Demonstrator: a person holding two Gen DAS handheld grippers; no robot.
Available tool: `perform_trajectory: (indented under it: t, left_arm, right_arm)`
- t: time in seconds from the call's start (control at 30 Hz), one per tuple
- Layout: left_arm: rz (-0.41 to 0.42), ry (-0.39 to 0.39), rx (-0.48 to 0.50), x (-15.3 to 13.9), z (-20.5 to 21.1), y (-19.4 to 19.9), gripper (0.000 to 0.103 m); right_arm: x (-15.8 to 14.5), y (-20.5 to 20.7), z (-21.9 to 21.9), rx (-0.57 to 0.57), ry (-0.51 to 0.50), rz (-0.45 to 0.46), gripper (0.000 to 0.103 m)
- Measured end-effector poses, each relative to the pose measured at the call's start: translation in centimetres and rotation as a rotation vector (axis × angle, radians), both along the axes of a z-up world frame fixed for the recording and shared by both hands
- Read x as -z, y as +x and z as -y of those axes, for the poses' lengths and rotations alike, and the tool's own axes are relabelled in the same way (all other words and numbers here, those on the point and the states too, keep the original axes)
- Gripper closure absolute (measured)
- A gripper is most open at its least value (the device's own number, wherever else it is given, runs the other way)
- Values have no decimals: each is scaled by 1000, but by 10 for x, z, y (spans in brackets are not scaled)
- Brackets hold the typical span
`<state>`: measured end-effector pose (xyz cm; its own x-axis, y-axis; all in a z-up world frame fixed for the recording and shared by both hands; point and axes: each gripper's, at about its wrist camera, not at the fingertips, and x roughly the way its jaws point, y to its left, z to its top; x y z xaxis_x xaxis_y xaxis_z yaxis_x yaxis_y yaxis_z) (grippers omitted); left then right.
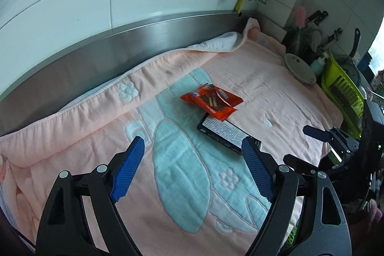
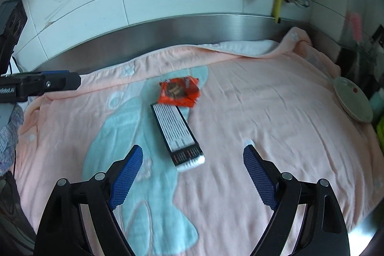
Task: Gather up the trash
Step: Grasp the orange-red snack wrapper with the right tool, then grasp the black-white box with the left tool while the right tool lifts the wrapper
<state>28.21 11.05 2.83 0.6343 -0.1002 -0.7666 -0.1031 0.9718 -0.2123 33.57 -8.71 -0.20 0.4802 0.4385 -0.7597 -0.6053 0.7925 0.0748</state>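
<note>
Both sets of tongs hang spread wide and empty over the desk, so by the look of it the collecting has barely begun. Straight ahead of the left tongs (image 1: 193, 167) lies the orange snack wrapper (image 1: 211, 101), flat on the pink towel (image 1: 276, 97) that covers the desk, its near edge overlapping the far end of a long black-and-white box (image 1: 224, 131). The near end of that box sits just beside the left tongs' right-hand fingertip (image 1: 249, 148), partly hidden behind it. From the right tongs (image 2: 193, 168) the same pair shows clearly: the wrapper (image 2: 179, 91) ahead and a little left, the box (image 2: 176, 131) running back toward the gap between the fingers, with white sticks poking from its open near end — cotton swabs perhaps, too blurred to say. Neither piece is gripped, neither is lifted, and no bin or bag appears in either view. A white plate (image 2: 352, 100) leans far to the right, well apart from the trash. My read: two items left to gather, nothing collected yet, and the box is the nearer pick for either hand.
</note>
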Motion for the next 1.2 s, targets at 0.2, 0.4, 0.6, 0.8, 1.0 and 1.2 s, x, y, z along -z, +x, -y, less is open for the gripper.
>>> perform_trajectory:
  t: [0.2, 0.4, 0.6, 0.8, 1.0, 1.2]
  left_arm:
    - [-3, -39, -61, 7, -30, 6, 21]
    - [-23, -61, -110, 20, -57, 10, 21]
    - [-54, -85, -137, 37, -73, 18, 21]
    - [-80, -97, -144, 51, -76, 24, 21]
    - [-95, -107, -145, 57, -70, 25, 21]
    - [-102, -118, -133, 58, -53, 28, 21]
  right_arm:
    - [14, 37, -51, -47, -11, 5, 20]
    - [35, 74, -88, -64, -32, -9, 20]
    - [56, 107, -108, -48, -61, -42, 20]
    - [68, 120, -108, -31, -39, -93, 39]
    - [58, 111, -97, -15, 21, -87, 53]
    - [35, 87, -73, -17, 39, -32, 55]
